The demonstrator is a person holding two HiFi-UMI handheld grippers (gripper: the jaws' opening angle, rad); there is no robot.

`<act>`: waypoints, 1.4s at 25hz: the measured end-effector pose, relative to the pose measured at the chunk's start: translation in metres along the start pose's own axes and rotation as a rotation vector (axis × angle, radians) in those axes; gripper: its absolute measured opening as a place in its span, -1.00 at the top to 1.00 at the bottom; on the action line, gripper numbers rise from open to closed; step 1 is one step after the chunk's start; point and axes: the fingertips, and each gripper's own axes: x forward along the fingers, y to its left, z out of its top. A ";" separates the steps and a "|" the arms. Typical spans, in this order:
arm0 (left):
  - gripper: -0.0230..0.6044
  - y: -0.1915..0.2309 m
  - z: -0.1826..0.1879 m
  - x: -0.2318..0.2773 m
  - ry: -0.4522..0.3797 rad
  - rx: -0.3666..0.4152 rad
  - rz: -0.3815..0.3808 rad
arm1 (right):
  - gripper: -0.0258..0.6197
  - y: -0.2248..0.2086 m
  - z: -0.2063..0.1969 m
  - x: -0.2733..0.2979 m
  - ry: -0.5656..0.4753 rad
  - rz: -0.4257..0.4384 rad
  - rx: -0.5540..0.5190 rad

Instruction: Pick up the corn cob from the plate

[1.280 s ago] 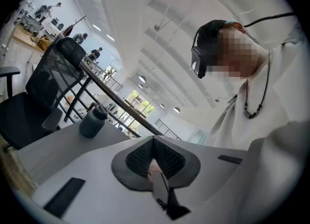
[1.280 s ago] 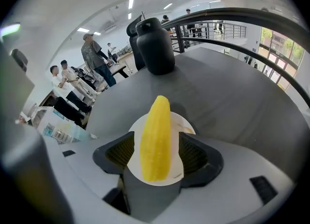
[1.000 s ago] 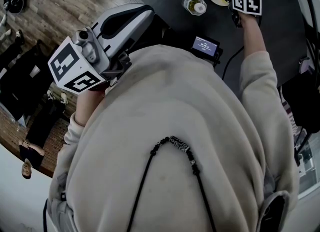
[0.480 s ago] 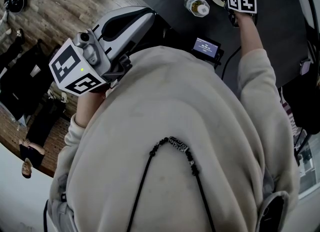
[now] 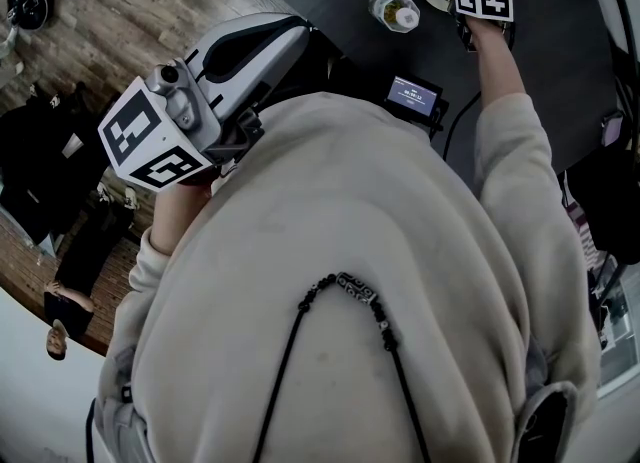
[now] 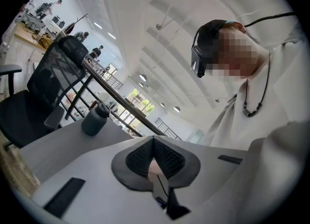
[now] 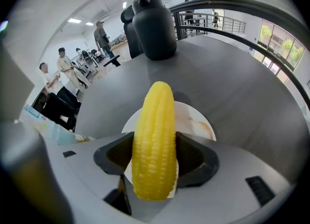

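Right gripper view: the right gripper's fingers are clamped on the yellow corn cob, held lengthwise over the white plate on the grey desk; a dark bottle stands at 12 o'clock. The left gripper's fingers are pressed together, empty.

Cream sweatshirt, long sleeves. Black cord necklace, dark beads. Black headset, black cable. Shells of left gripper and right gripper light grey; ribbed black pads; black-and-white marker cubes.

The corn cob lies between the jaws of the right hand-held gripper, over the plate, a jug behind.
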 end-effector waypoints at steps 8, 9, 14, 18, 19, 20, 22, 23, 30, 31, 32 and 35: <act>0.92 -0.010 0.004 0.004 0.007 0.021 -0.034 | 0.09 -0.001 0.008 -0.020 -0.059 0.003 0.032; 0.92 -0.012 0.005 0.004 0.010 0.026 -0.038 | 0.09 -0.001 0.008 -0.024 -0.065 0.003 0.031; 0.92 -0.024 0.011 0.009 0.016 0.059 -0.068 | 0.09 -0.003 0.000 -0.045 -0.093 0.002 0.045; 0.92 -0.037 0.015 0.021 0.032 0.092 -0.115 | 0.09 -0.011 -0.013 -0.065 -0.121 -0.009 0.080; 0.92 -0.041 0.016 0.025 0.038 0.101 -0.128 | 0.09 -0.013 -0.017 -0.071 -0.131 -0.012 0.091; 0.92 -0.045 0.016 0.028 0.044 0.110 -0.141 | 0.09 -0.015 -0.020 -0.077 -0.142 -0.013 0.102; 0.92 -0.052 0.018 0.034 0.054 0.128 -0.165 | 0.09 -0.019 -0.028 -0.090 -0.164 -0.018 0.123; 0.92 -0.056 0.019 0.037 0.059 0.137 -0.178 | 0.09 -0.021 -0.033 -0.097 -0.174 -0.021 0.135; 0.92 -0.074 0.027 0.057 0.102 0.193 -0.277 | 0.09 -0.028 -0.058 -0.148 -0.267 -0.052 0.224; 0.92 -0.076 0.028 0.060 0.111 0.201 -0.294 | 0.09 -0.026 -0.060 -0.157 -0.290 -0.056 0.235; 0.92 -0.078 0.028 0.064 0.121 0.208 -0.311 | 0.09 -0.025 -0.060 -0.167 -0.317 -0.058 0.247; 0.92 -0.085 0.026 0.081 0.152 0.224 -0.353 | 0.09 -0.018 -0.057 -0.204 -0.410 -0.048 0.262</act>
